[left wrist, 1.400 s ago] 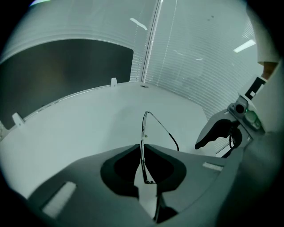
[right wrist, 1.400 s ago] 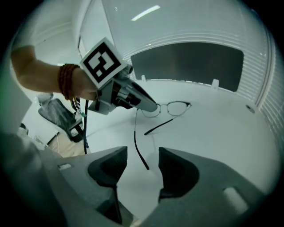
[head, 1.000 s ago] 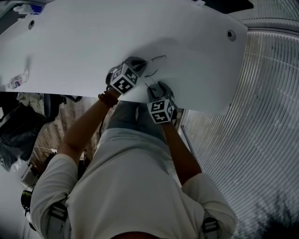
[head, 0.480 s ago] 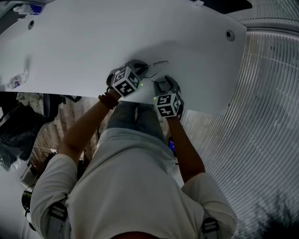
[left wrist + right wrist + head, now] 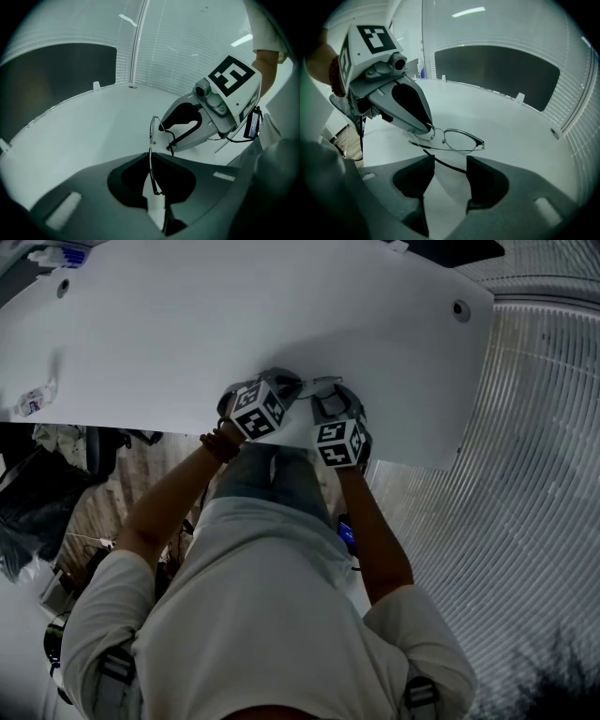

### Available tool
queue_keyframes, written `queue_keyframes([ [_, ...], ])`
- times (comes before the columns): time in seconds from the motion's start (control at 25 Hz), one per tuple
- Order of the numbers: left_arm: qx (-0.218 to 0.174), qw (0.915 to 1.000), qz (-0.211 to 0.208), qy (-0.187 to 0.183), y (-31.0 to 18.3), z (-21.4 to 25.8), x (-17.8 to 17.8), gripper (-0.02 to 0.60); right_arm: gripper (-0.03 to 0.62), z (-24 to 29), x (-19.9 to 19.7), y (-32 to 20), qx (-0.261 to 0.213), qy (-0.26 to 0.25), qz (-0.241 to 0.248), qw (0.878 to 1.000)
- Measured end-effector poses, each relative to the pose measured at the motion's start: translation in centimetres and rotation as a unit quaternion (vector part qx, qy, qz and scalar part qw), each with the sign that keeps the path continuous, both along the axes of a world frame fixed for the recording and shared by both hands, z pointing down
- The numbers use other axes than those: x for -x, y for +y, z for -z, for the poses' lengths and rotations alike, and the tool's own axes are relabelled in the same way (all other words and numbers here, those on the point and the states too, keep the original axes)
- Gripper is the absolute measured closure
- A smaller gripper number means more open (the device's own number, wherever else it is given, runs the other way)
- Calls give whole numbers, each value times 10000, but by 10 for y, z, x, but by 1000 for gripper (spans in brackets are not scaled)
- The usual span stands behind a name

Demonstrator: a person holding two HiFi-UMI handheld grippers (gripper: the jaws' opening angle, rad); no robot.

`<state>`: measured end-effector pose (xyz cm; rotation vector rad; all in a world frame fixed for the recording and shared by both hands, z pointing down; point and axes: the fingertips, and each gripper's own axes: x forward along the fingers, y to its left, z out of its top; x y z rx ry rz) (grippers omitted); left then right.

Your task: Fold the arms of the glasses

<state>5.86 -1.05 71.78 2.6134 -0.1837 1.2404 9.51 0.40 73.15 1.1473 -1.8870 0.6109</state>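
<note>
Right claw (image 5: pixel 450 161) is closing in on the left claw (image 5: pixel 151 157). A second ago it was sitting back at the near edge of the desk (image 5: pixel 511 126); now the two marker cubes are almost side by side in the head view, and the wire-rimmed glasses (image 5: pixel 461 140) are tucked between them, near the desk's front edge.

Left claw is pinching one end of the frame. Its jaws are drawn together on the thin rim, which is running edge-on down the slot between them, so the frame is being held steady, lenses standing roughly upright just above the desk.

Right claw is standing partly open and is not clamping anything. One dark temple arm (image 5: pixel 445 163) is now lying slantwise across the gap between its jaws — it was outside them a second ago. I cannot tell whether the arm is touching the inner face of either jaw.

Judgement: the approach is finishing and the fold of this arm is about to start. A sideways sweep or light nip should swing it in toward the lenses. The state of the other arm is unclear from here.
</note>
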Motion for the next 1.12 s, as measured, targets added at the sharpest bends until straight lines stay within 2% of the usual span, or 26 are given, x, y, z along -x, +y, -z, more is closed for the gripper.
queue_keyframes([
  [0.6,147,9996,195,127,0,7,0,552,373,6,-3,12,-23,-39,-40,10000],
  [0.92,-9,9998,120,161,9,10,-3,549,373,6,-4,40,125,-135,-280,9994],
  [1.12,-79,9990,330,287,4,15,-2,543,373,7,-1,45,143,-225,-353,9990],
])
